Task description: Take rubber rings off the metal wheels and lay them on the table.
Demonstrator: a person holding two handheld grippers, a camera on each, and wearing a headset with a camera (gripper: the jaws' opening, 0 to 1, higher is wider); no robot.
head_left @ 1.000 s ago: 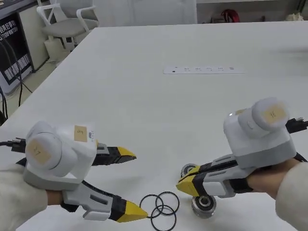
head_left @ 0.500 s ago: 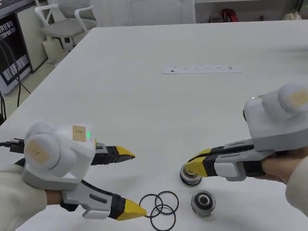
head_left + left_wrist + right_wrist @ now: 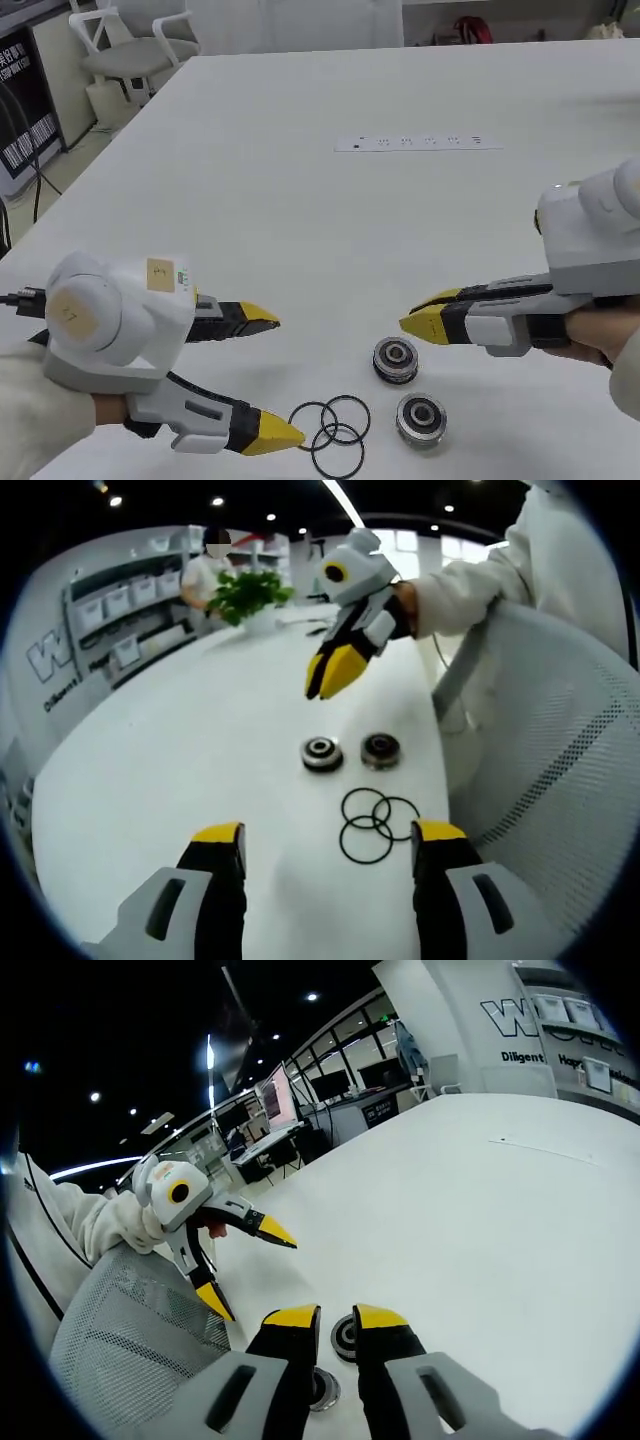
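Above the metal wheels (image 3: 396, 359), my right gripper (image 3: 425, 322) has pulled away near-closed and empty; left gripper (image 3: 280, 378) gapes empty; three rubber rings (image 3: 333, 432) lie freed.

Three rubber rings (image 3: 375, 822) and two metal wheels (image 3: 322, 753) beyond the wide-apart left claw (image 3: 329, 834)

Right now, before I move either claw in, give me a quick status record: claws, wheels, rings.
left claw: open, empty, just left of the rings
right claw: nearly shut, empty, raised above the wheels
metal wheels: two, lying apart on the table
rubber rings: three, overlapping, flat on the table beside the wheels
rings left on wheels: cannot tell
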